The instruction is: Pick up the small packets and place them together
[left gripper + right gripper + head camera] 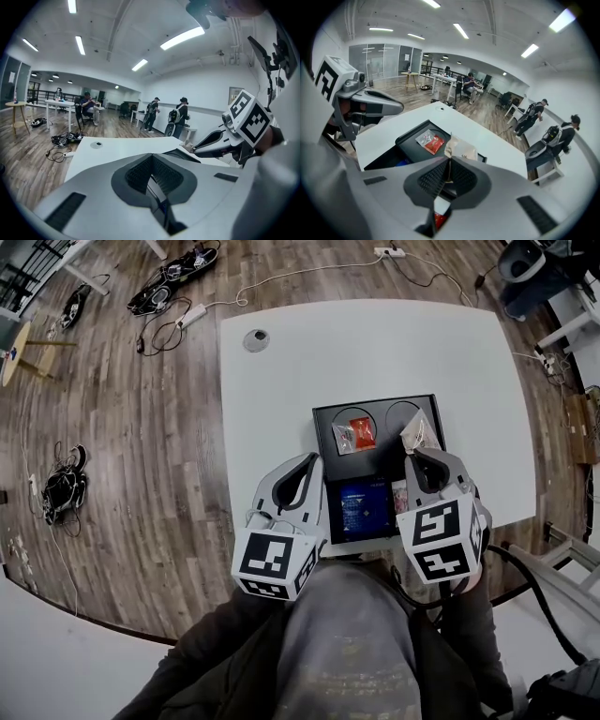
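**Beige packet gripped over the tray**

The beige packet point(461, 150) stands pinched by its lower edge in the right gripper point(449, 161), whose jaws are clenched on it, over the right round well of the black tray point(375, 470). A red packet point(356, 434) lies in the left round well. The left gripper point(151, 157) hovers at the tray's near left, its jaws closed on nothing. The tray sits on a white table point(375, 343).

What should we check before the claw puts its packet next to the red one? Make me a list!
1. Right claw pinching the pale packet: ok.
2. Red packet lying flat in the black tray: ok.
3. Left claw shut, empty, off to the side: ok.
4. Path from pale packet to red packet free: ok.
5. More packets hidden under the right claw: cannot tell.
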A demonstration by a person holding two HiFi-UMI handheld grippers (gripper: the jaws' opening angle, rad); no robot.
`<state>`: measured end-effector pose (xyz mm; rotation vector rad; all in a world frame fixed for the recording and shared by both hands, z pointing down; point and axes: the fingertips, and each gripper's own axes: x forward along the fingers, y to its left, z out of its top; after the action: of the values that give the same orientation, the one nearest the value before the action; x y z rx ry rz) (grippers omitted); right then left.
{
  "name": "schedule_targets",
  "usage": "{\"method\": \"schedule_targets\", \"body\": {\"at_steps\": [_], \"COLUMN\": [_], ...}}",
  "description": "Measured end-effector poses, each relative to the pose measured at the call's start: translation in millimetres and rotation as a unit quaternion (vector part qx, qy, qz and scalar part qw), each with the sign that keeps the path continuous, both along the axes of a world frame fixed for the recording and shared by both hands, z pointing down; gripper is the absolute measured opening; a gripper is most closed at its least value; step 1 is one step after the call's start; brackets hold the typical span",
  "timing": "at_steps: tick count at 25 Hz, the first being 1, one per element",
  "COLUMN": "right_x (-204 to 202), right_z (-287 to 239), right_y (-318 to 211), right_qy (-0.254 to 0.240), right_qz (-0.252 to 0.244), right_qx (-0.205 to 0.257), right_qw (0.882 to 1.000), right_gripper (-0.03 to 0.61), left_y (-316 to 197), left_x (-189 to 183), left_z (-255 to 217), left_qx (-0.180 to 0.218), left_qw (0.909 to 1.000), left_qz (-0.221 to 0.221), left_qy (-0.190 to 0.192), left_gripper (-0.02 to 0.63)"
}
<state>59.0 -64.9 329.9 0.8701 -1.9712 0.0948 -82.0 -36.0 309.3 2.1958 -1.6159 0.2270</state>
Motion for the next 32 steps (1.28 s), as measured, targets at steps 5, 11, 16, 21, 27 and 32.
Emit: {"method": "schedule_targets", "body": {"at_steps": [5,11,16,21,27,32], "right_x": [0.7,-3.2,-7.7,-11.4,-16.8,-20.2], "right_z": [12.0,26.2,33.5,38.7,35.7,25.4], "right_y": [-21.7,-38.4,-42.7,-39.0,-34.7,-31.2], "right_qy": [0.009,0.012,0.018,0.014,0.006,-0.015], "right_qz": [0.010,0.020,0.016,0.009,-0.001,0.003], "right_qx": [-0.008,-0.022,-0.028,-0.035,-0.037,-0.028], "right_qw": [1.000,0.999,0.999,0.999,0.999,1.000], "right_gripper": [0.017,0.018,0.038,0.077,0.097,0.097], "left_y": [-11.3,-21.5,-25.6,-24.9,-23.7,-18.9], "left_x": [-6.8,-13.9,-15.5,-16.8,-17.7,-19.1], "left_z": [9.0,18.6,23.8,27.9,26.4,24.9], "left_qx": [-0.013,-0.029,-0.037,-0.039,-0.039,-0.035], "left_qw": [0.9999,0.9996,0.9993,0.9992,0.9992,0.9993], "left_qz": [-0.004,-0.008,-0.010,-0.011,-0.010,-0.010], "left_qy": [0.000,-0.002,-0.001,-0.001,-0.002,-0.002], "left_gripper": [0.003,0.003,0.003,0.003,0.003,0.003]}}
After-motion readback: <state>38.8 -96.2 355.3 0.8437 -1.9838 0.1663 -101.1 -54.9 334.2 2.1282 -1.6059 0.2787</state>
